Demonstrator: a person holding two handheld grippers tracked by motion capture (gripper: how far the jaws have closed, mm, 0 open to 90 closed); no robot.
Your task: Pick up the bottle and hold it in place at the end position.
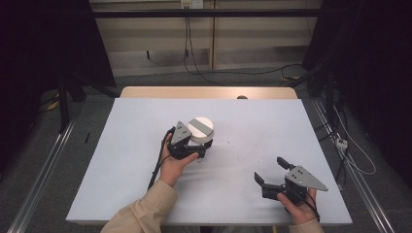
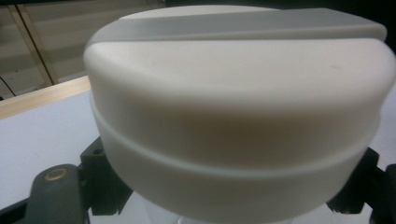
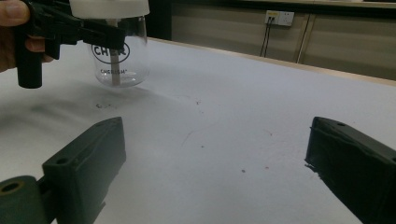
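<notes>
A lab-like test room: a white-covered table (image 1: 145,145) on floor rails (image 1: 43,165), loose cables (image 1: 233,73), wall sockets (image 1: 190,4)

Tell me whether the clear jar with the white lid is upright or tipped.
Upright. The clear jar stands on its base on the white table, white lid on top, with the left gripper clamped just under the lid.

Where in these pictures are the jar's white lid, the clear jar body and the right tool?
white lid (image 1: 201,128), high view, on its grey top bar.
clear jar body (image 3: 122,60), right gripper view, on the printed glass wall.
right tool (image 1: 269,171), high view, midway between its open tips.
</notes>
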